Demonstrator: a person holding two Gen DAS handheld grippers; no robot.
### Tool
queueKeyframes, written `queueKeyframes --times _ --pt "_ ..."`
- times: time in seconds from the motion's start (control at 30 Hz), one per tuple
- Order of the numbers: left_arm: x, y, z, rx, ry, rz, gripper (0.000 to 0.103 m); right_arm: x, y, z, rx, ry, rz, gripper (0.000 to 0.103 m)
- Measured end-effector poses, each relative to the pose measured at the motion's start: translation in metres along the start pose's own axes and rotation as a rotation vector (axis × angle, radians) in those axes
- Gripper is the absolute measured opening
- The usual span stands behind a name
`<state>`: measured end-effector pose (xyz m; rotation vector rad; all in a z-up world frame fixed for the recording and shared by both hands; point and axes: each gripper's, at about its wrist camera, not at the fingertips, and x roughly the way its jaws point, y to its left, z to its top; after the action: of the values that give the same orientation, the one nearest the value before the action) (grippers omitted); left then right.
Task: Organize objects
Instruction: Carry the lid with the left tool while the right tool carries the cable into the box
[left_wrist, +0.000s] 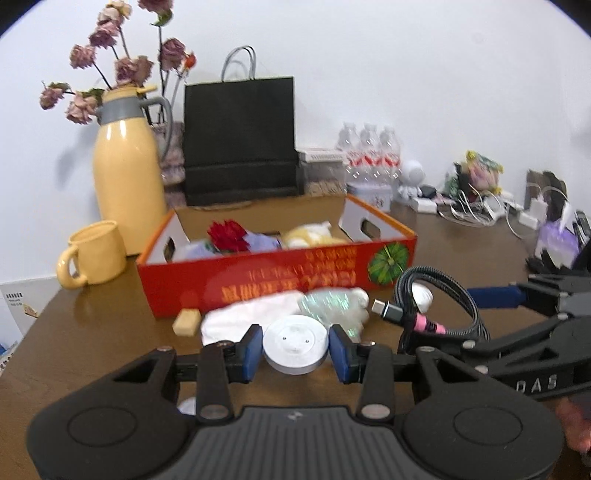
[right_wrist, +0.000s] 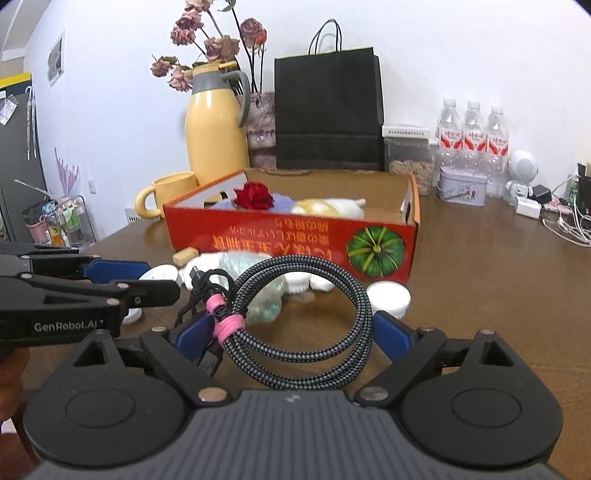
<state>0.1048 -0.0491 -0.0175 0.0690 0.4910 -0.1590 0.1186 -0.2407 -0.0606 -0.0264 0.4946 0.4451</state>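
While the left gripper (left_wrist: 295, 349) clamps a round white puck-shaped disc (left_wrist: 295, 350) between its blue pads (left_wrist: 252, 352), the right gripper (right_wrist: 293, 334) holds a coiled braided USB cable (right_wrist: 306, 325), its jaws closed against the two sides of the coil. The cable is black-and-grey weave, bundled with a pink tie (right_wrist: 225, 321), and in the left wrist view it hangs just to the right of the disc with its USB-C plug (left_wrist: 388, 309) pointing left. Both held items sit above the brown wooden surface (left_wrist: 92, 332), just in front of a red cardboard box (left_wrist: 280, 280) printed with a green pumpkin and orange characters that read upside down.

Inside the box lie a red rose (right_wrist: 255, 195), something lilac beneath it, and a cream-and-yellow soft item (right_wrist: 328, 207). Against the box's front wall on the surface are a white cloth-like bundle with an iridescent wrapper (left_wrist: 325, 304), a small tan block (left_wrist: 186, 322), and, seen from the right wrist, a second white round disc (right_wrist: 389, 297) near the box's pumpkin corner.

Behind the box stand a yellow thermos jug (left_wrist: 127, 173) holding dried pink roses, a yellow mug (left_wrist: 94, 254) beside it, a black paper bag (left_wrist: 240, 140), three water bottles (right_wrist: 472, 129), a small tin (right_wrist: 463, 184) and a white toy robot (right_wrist: 521, 173). Chargers and tangled white cables (left_wrist: 476, 206) lie at the far right.
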Motion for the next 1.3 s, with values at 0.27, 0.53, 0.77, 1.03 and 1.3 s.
queueKeyframes --times 0.27,0.53,0.77,1.03,1.3 --pt "0.012 0.013 0.032 -0.051 -0.061 0.047 0.038 0.014 0.009 0.026 -0.014 -0.044 -0.01 0.093" --pt "0.034 0.027 0.065 -0.095 -0.097 0.082 0.038 0.036 0.011 0.055 -0.011 -0.082 -0.034 0.093" --pt "0.07 0.039 0.093 -0.123 -0.104 0.102 0.038 0.072 0.005 0.083 -0.012 -0.078 -0.07 0.093" --pt "0.121 0.05 0.117 -0.151 -0.084 0.127 0.038 0.12 -0.011 0.11 -0.007 -0.059 -0.115 0.093" --pt "0.159 0.059 0.129 -0.143 -0.061 0.161 0.038 0.157 -0.032 0.119 0.025 -0.032 -0.144 0.093"
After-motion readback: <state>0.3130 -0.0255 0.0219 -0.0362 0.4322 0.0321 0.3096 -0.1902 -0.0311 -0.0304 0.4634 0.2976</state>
